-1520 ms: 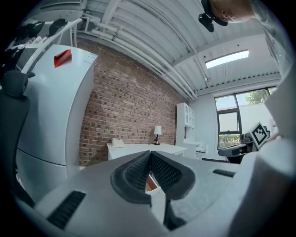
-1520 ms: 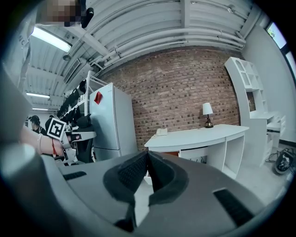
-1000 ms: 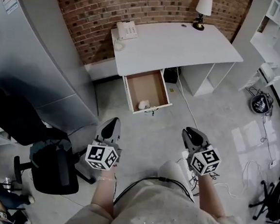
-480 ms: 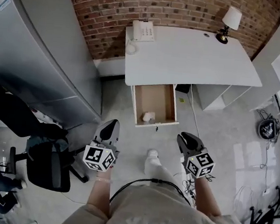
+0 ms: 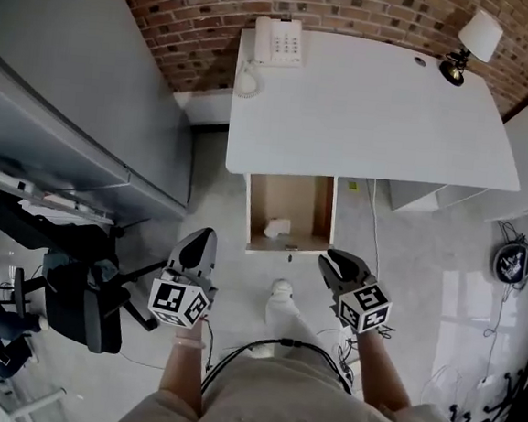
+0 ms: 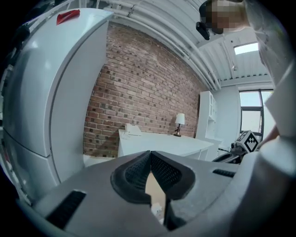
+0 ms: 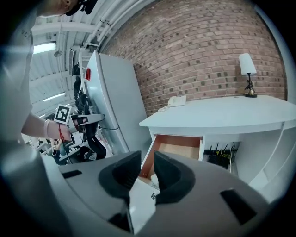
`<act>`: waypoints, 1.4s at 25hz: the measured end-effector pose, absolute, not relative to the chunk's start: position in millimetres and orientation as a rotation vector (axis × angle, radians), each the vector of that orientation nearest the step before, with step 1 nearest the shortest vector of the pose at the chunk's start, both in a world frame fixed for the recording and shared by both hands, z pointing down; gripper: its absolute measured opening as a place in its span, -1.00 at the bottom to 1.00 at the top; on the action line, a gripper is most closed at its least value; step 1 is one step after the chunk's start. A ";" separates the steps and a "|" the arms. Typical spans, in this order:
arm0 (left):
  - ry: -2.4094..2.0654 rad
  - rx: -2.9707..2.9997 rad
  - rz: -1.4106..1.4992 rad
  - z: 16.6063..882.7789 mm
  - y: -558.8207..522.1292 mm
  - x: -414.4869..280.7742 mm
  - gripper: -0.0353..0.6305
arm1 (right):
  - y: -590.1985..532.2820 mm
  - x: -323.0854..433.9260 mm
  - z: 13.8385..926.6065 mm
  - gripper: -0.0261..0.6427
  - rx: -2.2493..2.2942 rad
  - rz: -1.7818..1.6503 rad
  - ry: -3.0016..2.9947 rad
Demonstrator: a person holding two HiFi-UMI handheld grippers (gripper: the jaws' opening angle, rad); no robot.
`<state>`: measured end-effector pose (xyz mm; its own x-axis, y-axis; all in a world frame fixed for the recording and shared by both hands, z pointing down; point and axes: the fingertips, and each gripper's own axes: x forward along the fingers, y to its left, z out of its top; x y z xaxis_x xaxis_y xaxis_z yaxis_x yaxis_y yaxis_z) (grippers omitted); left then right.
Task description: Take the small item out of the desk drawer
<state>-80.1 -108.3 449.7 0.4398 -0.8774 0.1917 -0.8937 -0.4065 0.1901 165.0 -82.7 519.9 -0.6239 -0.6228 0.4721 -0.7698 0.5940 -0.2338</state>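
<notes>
Lower centre of head view: left gripper (image 5: 202,239) jaws closed tip to tip, empty. Right gripper (image 5: 330,259) jaws a narrow gap apart, just been opening, nothing between. Both sit just below the open desk drawer (image 5: 293,195), not touching. Small white item (image 5: 277,227) lies in the drawer's lower-left corner. White desk (image 5: 374,109) above, phone (image 5: 278,41) upper left.

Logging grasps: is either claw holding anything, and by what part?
Nothing. Left claw shut, empty; right claw has just been opening, nothing between its jaws. The item lies in the drawer.
</notes>
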 end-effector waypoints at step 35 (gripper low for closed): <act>-1.513 2.184 0.127 641.5 -168.6 -98.6 -0.88 | -157.2 62.6 764.4 -0.39 -0.117 -0.301 -1.930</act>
<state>-98.6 -168.6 641.5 0.3852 -0.8589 0.3374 -0.9031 -0.2757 0.3291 62.6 -157.2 764.4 -0.3716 -0.0616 0.9264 0.2234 0.9625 0.1536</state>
